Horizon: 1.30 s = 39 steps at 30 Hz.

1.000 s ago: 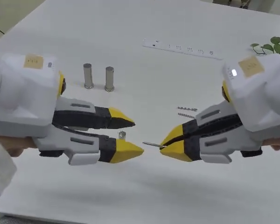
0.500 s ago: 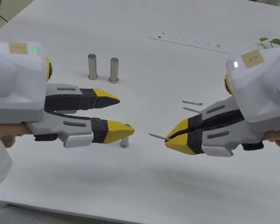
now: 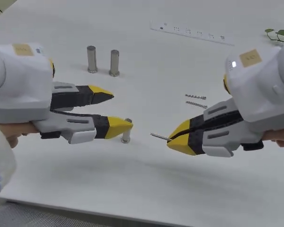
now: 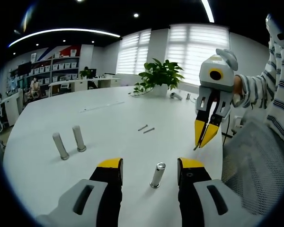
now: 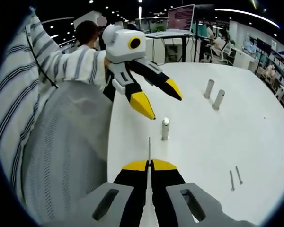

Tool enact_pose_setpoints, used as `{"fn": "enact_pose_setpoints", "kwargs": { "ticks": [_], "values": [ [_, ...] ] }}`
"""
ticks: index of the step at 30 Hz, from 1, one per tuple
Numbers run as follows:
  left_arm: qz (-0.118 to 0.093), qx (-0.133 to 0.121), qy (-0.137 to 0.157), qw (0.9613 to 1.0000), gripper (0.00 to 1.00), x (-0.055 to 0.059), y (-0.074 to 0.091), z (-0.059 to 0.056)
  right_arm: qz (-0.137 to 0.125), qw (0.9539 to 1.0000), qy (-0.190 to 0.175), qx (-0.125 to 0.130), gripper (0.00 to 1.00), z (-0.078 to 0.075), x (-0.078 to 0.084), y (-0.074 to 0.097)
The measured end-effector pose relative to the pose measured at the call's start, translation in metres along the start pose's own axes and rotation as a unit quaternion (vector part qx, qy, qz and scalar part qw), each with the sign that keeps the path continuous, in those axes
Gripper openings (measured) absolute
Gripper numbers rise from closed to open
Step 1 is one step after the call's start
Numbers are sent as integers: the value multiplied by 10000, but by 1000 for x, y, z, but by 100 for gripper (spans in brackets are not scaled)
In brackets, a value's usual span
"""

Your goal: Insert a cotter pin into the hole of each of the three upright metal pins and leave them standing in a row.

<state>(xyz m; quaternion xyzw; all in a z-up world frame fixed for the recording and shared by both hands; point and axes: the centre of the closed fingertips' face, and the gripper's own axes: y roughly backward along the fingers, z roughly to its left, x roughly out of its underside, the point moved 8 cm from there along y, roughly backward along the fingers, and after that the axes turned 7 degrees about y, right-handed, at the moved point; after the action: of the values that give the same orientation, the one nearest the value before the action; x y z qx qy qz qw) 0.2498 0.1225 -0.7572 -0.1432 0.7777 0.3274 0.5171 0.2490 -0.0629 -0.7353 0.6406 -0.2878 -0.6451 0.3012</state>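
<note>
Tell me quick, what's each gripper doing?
Left gripper: open, holding nothing; a short upright silver metal pin stands just ahead.
Right gripper: shut on a thin silver cotter pin.

1. My left gripper (image 3: 122, 110) sits at the left, pointing right, jaws spread wide apart.
2. My right gripper (image 3: 169, 138) sits at the right, pointing left toward it, jaws pressed together on a cotter pin (image 3: 158, 137).
3. The two tips are near each other, not touching.

The left tongs (image 3: 122, 110) partly hide the near metal pin (image 3: 126, 136), its hole indiscernible
</note>
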Motion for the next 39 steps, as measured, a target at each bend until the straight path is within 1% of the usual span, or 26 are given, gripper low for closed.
{"fn": "enact_pose_setpoints", "kwargs": {
  "ticks": [2, 5, 7, 9, 14, 18, 24, 30, 31, 36, 39],
  "values": [
    [29, -30, 2, 10000, 45, 1, -1, 2, 12, 10000, 7, 5, 3, -1, 0, -1],
    [138, -36, -15, 9999, 45, 5, -3, 3, 9, 10000, 5, 10, 3, -2, -1, -1],
    [170, -52, -3, 9998, 45, 6, -5, 7, 21, 10000, 26, 29, 3, -4, -3, -1],
    [186, -62, 13, 9998, 45, 7, -6, 9, 57, 10000, 62, 53, 3, -6, -3, -2],
    [312, -78, -46, 9995, 45, 11, -8, 10, 136, 9998, 52, 103, 3, -11, -4, -3],
    [346, -60, -54, 9994, 45, 14, -9, 11, 185, 9997, 23, 131, 3, -14, -4, -4],
    [469, 34, -139, 9988, 44, 19, -14, 11, 258, 9995, 34, 166, 3, -17, -6, -7],
    [632, 198, -200, 9976, 42, 26, -21, 10, 280, 9994, 48, 183, 3, -20, -10, -13],
    [680, 243, -267, 9970, 42, 28, -22, 9, 293, 9994, 42, 200, 3, -21, -11, -15],
    [743, 368, -337, 9960, 35, 31, -27, 7, 382, 9990, 72, 220, 3, -25, -11, -22],
    [773, 412, -364, 9955, 34, 32, -30, 6, 436, 9988, 116, 208, 3, -25, -11, -26]
  ]
}}
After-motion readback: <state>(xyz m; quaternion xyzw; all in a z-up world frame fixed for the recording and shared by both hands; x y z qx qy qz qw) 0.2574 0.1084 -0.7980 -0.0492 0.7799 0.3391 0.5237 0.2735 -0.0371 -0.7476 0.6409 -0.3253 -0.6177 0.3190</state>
